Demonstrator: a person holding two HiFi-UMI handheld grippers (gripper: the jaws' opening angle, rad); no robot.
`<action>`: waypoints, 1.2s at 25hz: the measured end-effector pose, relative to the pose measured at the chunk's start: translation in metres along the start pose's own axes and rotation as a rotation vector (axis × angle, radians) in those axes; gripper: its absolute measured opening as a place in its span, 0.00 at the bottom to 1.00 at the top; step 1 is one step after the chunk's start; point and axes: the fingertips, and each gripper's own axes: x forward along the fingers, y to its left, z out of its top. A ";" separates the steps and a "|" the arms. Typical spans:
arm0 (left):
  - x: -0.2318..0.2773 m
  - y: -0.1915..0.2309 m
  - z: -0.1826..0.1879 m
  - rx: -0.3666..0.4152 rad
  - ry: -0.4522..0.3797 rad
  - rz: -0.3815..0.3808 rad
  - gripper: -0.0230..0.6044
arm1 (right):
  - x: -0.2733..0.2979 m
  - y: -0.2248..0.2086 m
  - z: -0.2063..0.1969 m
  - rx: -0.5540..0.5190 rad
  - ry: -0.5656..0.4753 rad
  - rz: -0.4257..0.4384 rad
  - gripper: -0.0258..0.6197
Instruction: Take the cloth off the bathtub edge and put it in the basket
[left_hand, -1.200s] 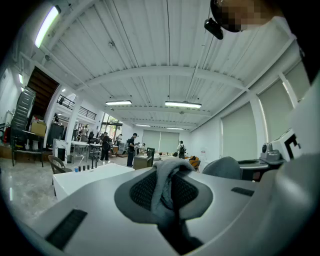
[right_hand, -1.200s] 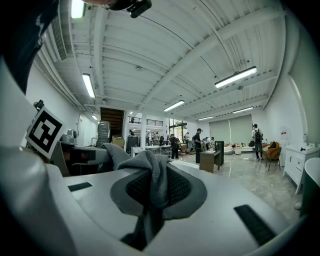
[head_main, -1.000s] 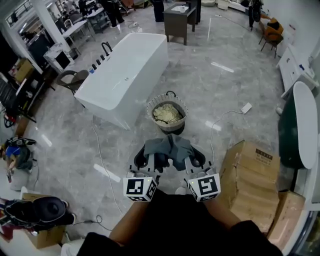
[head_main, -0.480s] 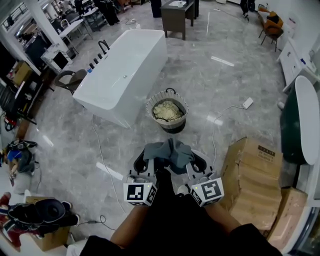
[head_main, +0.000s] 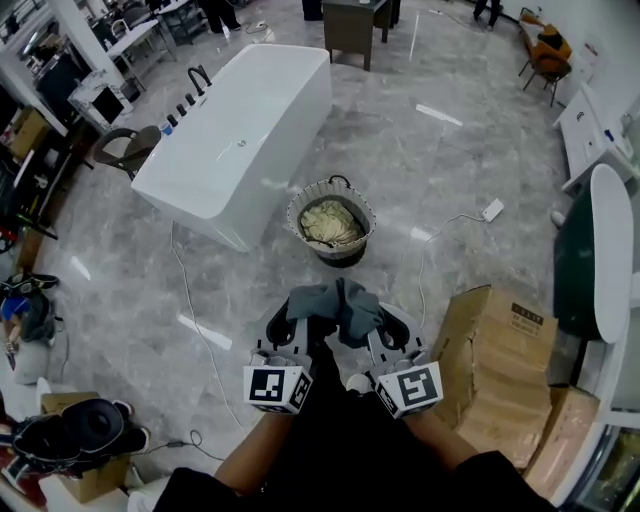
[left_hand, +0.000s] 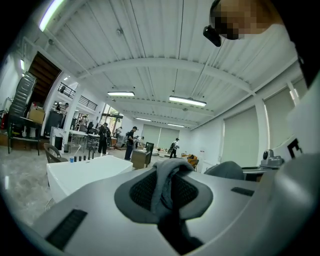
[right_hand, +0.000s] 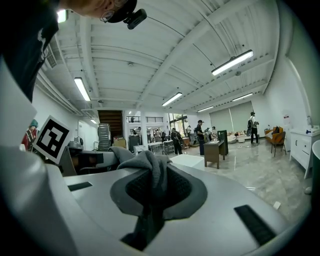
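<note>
A grey cloth hangs bunched between my two grippers, held in the air over the floor. My left gripper is shut on its left part and my right gripper on its right part. In the left gripper view the cloth is pinched between the pads, and the right gripper view shows the cloth pinched the same way. The wire basket stands on the floor ahead of the grippers, with a cream cloth inside. The white bathtub lies beyond it, to the left.
Cardboard boxes are stacked close on the right. A cable runs over the marble floor on the left, and a power strip lies at the right. A chair stands by the tub's left side, a dark table behind it.
In the head view the tub has slid a little to the left and the grippers with the cloth sit slightly lower. Both grips on the cloth are unchanged.
</note>
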 end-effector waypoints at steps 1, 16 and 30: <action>0.008 0.007 0.002 -0.001 0.000 -0.003 0.12 | 0.010 -0.002 0.002 0.003 0.000 -0.005 0.12; 0.117 0.129 0.104 -0.010 -0.099 -0.062 0.12 | 0.160 -0.025 0.072 -0.055 -0.049 -0.083 0.12; 0.185 0.216 0.157 -0.037 -0.189 -0.101 0.12 | 0.267 -0.033 0.125 -0.123 -0.092 -0.147 0.12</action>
